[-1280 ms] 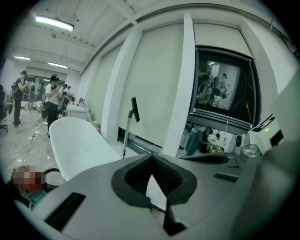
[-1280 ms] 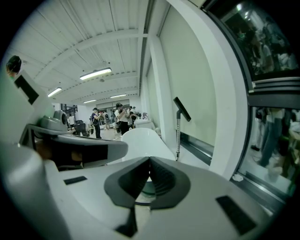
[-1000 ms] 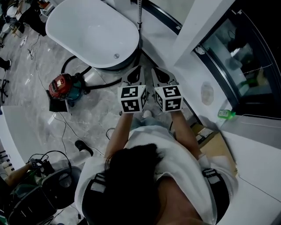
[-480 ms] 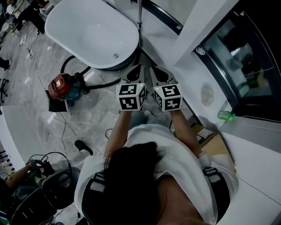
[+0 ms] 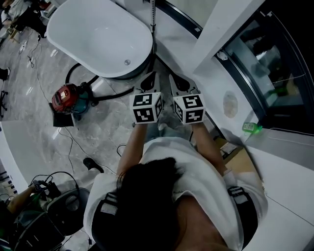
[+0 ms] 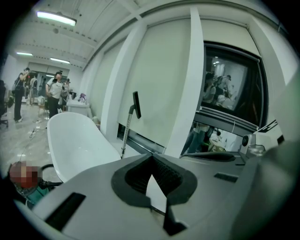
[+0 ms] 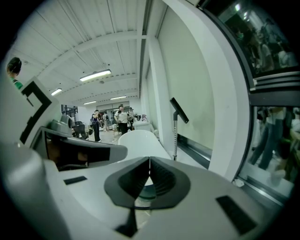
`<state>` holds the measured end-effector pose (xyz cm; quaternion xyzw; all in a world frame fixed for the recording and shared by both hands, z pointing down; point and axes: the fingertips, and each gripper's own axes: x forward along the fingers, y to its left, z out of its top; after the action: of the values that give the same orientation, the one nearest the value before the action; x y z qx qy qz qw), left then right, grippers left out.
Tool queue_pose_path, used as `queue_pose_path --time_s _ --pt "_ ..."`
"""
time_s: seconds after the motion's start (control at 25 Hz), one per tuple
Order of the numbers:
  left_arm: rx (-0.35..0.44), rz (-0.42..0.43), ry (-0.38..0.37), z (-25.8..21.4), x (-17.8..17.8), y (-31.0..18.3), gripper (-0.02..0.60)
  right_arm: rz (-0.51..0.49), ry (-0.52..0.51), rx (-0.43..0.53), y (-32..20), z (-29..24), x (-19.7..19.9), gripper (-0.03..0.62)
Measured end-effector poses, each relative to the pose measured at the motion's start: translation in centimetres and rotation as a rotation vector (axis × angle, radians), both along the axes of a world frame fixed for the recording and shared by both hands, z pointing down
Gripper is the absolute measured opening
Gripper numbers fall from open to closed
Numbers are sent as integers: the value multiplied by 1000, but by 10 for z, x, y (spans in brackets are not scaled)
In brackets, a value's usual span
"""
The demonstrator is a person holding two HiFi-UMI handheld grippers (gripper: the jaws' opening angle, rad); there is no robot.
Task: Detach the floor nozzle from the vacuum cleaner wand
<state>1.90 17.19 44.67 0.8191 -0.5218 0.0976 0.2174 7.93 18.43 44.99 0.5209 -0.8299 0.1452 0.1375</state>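
Observation:
A thin metal wand (image 5: pixel 153 14) stands upright against the wall behind the bathtub. It carries a flat black head (image 6: pixel 136 104) at its upper end. The wand (image 7: pixel 176 133) also shows in the right gripper view, far beyond the jaws. A red canister vacuum (image 5: pixel 66 96) sits on the floor at the left, with a black hose (image 5: pixel 115 93) running along the tub's foot. My left gripper (image 5: pixel 149 79) and right gripper (image 5: pixel 179 81) are held side by side in front of the person's chest. Both are shut and empty, well short of the wand.
A white oval bathtub (image 5: pixel 98 34) fills the upper left. A white pillar (image 5: pixel 221 29) and a dark window (image 5: pixel 274 63) stand to the right, with a green object (image 5: pixel 250 127) on the ledge. Cables and a chair (image 5: pixel 59 215) lie lower left. People stand far off.

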Motion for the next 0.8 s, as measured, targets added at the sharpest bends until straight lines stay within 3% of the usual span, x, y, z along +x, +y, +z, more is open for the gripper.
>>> queue_pose_path --time_s 0.8 --pt "-12 43 13 15 0 -63 3 37 37 6 -65 10 -3 15"
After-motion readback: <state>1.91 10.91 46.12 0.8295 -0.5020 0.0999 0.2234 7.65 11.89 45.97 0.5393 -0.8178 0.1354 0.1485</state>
